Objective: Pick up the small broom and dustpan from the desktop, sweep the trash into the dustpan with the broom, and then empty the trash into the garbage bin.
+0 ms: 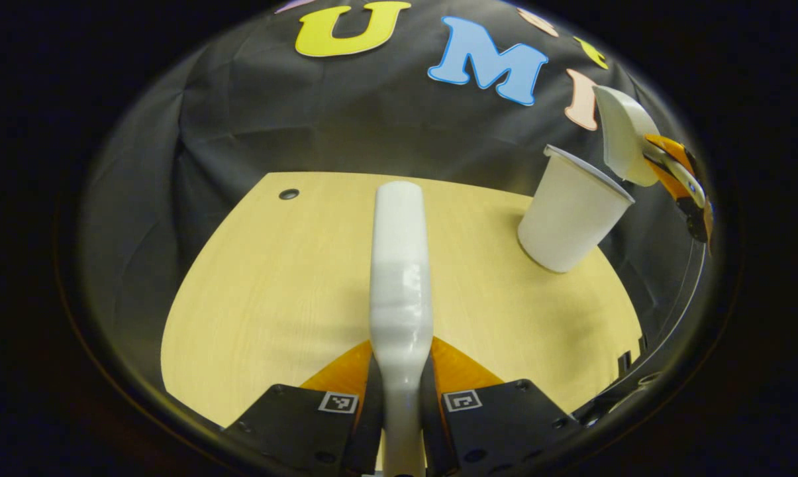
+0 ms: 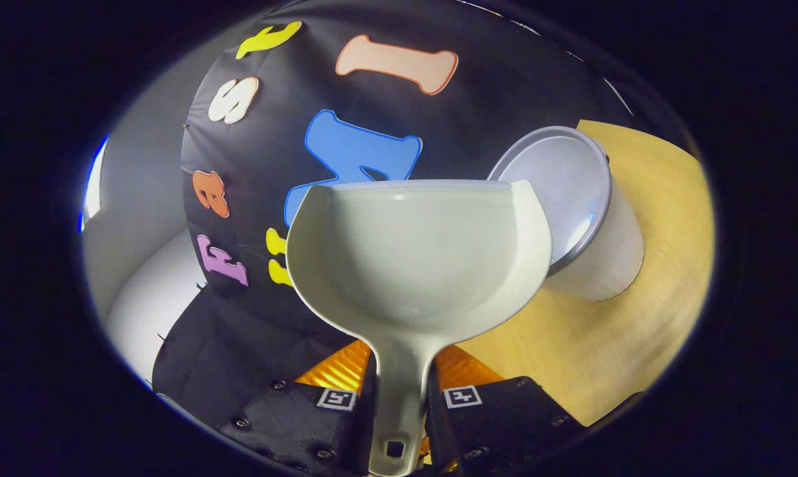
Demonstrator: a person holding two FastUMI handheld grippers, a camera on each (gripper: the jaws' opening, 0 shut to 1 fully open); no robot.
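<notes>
While the left gripper (image 1: 402, 391) sits clamped on the broom (image 1: 400, 278), its two fingers pressing the handle from either side, the left gripper view has the white broom body pointing out over the bare wooden desktop (image 1: 273, 291); no trash visible on the wood here; the white garbage bin (image 1: 571, 212), a cup-shaped tub, stands at the far right of the desk, and above its mouth the dustpan (image 1: 620, 136) hangs tilted in the right gripper (image 1: 680, 175). In the right gripper view that gripper (image 2: 399, 404) is closed tight on the dustpan handle; the pan bowl (image 2: 415, 258) looks empty, though its front lip hides part of the floor; bin (image 2: 571, 192) just beside and behind the pan's right edge, mouth open. Judgement: emptying step; keep the pan's lip over the bin mouth, tip steeply, hold the broom clear of the bin.
</notes>
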